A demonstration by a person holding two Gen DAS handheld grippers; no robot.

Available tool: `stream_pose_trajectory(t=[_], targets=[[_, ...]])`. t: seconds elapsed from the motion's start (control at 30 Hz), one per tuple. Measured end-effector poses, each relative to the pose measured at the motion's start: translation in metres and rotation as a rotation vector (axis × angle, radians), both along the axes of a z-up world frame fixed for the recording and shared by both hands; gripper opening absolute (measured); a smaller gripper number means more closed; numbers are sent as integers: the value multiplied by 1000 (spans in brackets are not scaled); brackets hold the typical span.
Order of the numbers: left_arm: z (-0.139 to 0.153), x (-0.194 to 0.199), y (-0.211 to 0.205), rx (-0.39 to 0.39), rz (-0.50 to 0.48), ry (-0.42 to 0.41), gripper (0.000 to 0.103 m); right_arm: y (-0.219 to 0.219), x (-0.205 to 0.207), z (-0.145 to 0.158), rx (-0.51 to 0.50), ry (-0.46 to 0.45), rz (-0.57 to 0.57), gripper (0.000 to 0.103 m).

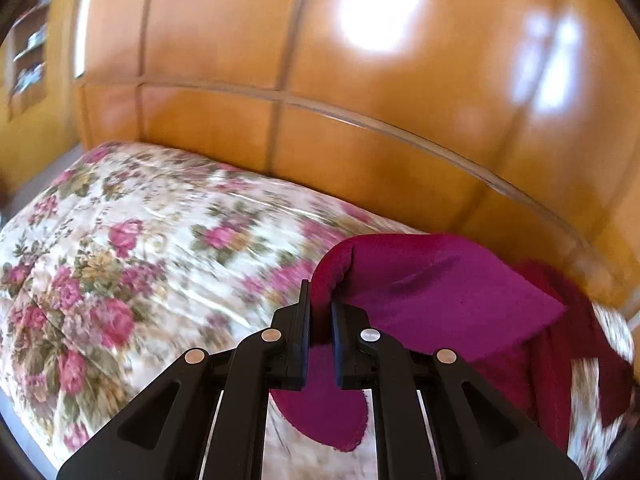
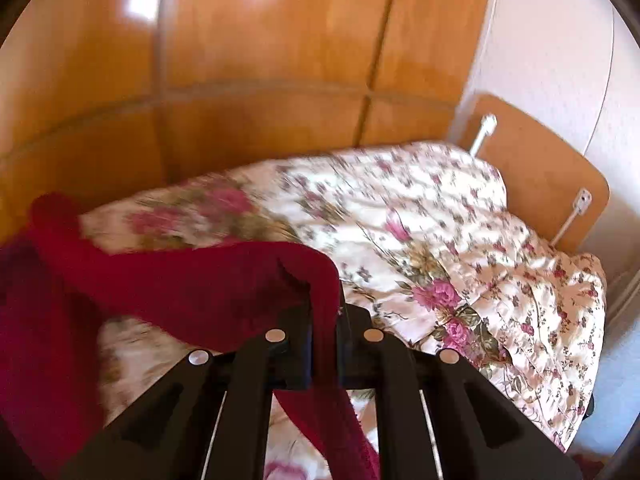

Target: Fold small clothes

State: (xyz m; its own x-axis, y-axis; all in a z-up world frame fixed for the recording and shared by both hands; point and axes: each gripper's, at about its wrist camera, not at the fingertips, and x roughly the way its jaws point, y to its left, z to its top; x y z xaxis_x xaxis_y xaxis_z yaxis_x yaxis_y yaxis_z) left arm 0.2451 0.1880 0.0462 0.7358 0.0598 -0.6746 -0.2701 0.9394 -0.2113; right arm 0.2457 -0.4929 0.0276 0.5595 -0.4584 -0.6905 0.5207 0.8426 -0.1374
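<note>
A magenta-red fleecy garment (image 1: 448, 300) is held up above the floral bedspread (image 1: 132, 248). My left gripper (image 1: 320, 300) is shut on one edge of it; the cloth folds over the fingertips and a flap hangs below. In the right wrist view my right gripper (image 2: 324, 300) is shut on another edge of the same garment (image 2: 192, 280), which stretches away to the left and hangs down between the fingers. The cloth hides both pairs of fingertips.
The bed with the floral bedspread (image 2: 460, 240) fills the lower part of both views. A glossy wooden wardrobe (image 1: 360, 80) stands right behind it. A wooden headboard (image 2: 540, 168) and a white wall (image 2: 560, 40) are at the right.
</note>
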Motion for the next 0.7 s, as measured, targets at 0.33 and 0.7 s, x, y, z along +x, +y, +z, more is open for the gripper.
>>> stream_pose_trajectory(t=[0.33, 0.7], targets=[[-9, 36, 33, 19, 136, 45, 68, -8, -4, -2, -63, -33, -11, 97], [-81, -48, -94, -402, -490, 142, 67, 104, -90, -41, 424, 44, 466, 58]])
